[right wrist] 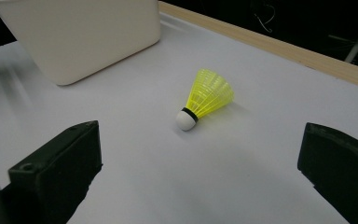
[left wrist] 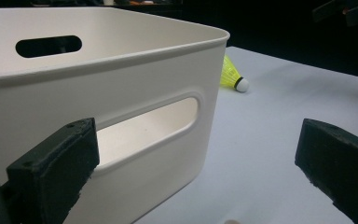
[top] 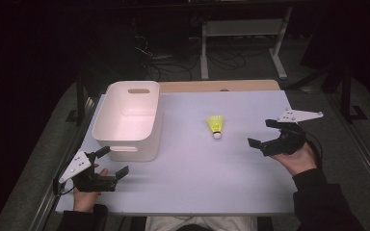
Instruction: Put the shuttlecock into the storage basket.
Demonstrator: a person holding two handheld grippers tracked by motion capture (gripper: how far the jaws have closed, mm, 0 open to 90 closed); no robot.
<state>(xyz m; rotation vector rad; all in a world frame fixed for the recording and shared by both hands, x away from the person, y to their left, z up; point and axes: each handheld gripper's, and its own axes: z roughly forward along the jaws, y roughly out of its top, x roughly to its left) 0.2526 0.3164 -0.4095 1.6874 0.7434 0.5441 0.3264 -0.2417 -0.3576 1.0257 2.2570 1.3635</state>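
Nearest, the left gripper (top: 110,162) is waiting, its 2 jaws apart, beside the white bin (top: 125,120). Farther on, the right gripper (top: 262,133), jaws spread, is facing the yellow shuttlecock (top: 216,126) lying mid-table; a jaw clipping its skirt could roll it away.

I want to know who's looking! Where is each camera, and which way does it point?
High view: above the table, facing forward and down; both hands, left gripper, right gripper.
Left gripper view: rides the left gripper, facing the white plastic bin.
Right gripper view: rides the right gripper, facing the yellow plastic shuttlecock.
All share bin and shuttlecock.
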